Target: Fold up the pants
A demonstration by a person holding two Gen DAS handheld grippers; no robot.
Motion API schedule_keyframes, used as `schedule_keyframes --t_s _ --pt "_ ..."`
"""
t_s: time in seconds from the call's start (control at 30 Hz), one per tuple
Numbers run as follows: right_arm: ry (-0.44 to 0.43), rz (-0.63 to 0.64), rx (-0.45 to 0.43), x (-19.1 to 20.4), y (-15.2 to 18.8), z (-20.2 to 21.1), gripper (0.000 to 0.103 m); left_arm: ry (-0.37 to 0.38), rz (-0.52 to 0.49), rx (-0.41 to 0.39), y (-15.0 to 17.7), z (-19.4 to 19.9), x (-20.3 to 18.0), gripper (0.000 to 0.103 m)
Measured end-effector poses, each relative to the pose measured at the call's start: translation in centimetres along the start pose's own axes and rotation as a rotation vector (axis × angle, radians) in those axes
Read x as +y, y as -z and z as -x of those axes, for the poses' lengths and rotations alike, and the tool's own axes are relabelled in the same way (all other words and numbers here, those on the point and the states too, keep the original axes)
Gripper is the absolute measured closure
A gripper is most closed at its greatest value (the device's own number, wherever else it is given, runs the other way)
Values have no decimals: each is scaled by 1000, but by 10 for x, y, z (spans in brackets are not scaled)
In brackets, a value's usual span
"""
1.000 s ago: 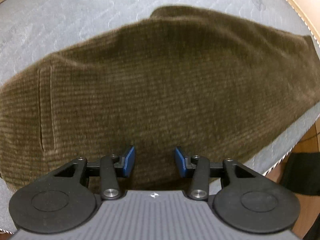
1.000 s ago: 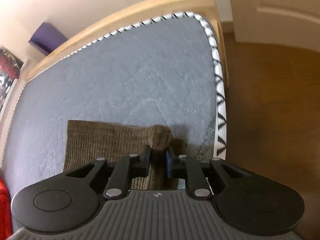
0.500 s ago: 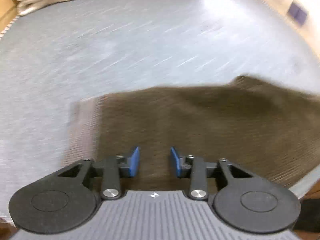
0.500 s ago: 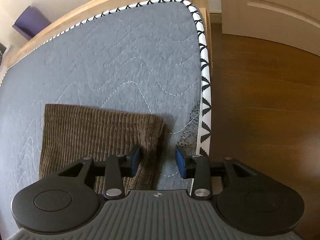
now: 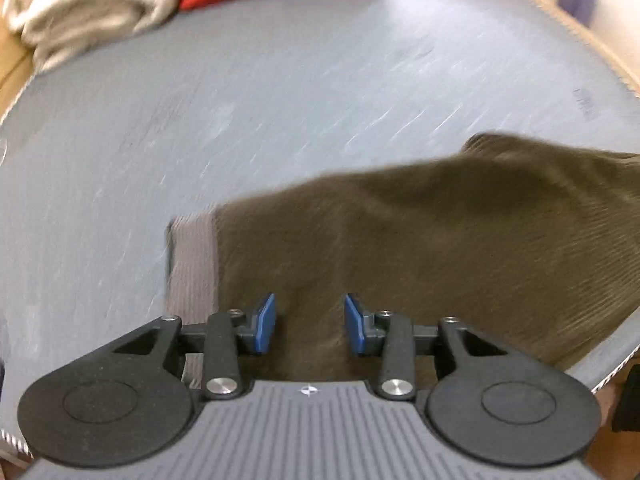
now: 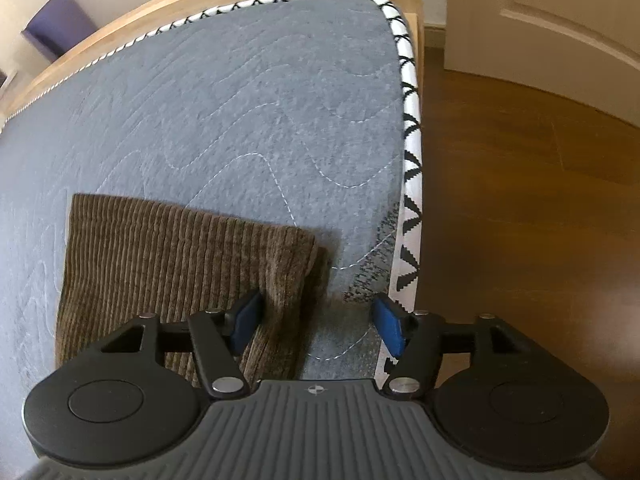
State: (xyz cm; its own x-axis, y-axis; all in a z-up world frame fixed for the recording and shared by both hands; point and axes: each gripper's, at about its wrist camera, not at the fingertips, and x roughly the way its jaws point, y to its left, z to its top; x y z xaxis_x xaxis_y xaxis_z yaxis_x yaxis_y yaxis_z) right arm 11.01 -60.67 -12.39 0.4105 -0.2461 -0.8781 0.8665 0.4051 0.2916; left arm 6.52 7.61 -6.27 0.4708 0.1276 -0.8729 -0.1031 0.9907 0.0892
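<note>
Right wrist view: right gripper (image 6: 318, 326) jaws just opened wide, leg end of the pants (image 6: 188, 276) dropped flat on the bed (image 6: 240, 100). Left gripper (image 5: 310, 322) swung toward the waistband, jaws apart, empty, just widened. Fold laid; probably ready for the next grasp.

The left gripper (image 5: 310, 329) is pointing steeply downward, its blue pads (image 5: 266, 322) standing moderately apart with nothing pinched between them; its jaws have just been opening again after a brief narrowing. The right gripper (image 6: 318, 326) is angling down at a similar tilt, and its jaws have just been spreading wider, the pads (image 6: 390, 330) now sitting well apart and gripping nothing, with brown cloth lying just inside the left-hand pad but not being squeezed
</note>
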Motion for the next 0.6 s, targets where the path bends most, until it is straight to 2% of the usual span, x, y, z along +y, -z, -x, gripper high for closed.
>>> schedule_keyframes --t_s 0.1,0.13,0.17,0.3,0.4,0.5,0.6 --pt "-7 -1 -12 -3 2 1 50 43 -20 -26 -8 4 -19 61" --pt "-16 -4 -21 -4 2 3 67 50 -28 -33 -8 4 -27 61" --pt "-83 1 -26 -4 1 6 89 57 -41 -43 -11 4 -35 61" --pt "-109 83 -78 9 4 20 91 80 -69 -67 -21 3 -54 61" --pt "-155 54 -93 7 4 26 92 100 -83 -72 -24 3 -70 61" --pt "-138 24 -85 2 1 26 91 110 -102 -73 -23 3 -73 61" --pt "-98 -40 -39 -5 2 16 80 113 -119 -62 -21 0 -76 61"
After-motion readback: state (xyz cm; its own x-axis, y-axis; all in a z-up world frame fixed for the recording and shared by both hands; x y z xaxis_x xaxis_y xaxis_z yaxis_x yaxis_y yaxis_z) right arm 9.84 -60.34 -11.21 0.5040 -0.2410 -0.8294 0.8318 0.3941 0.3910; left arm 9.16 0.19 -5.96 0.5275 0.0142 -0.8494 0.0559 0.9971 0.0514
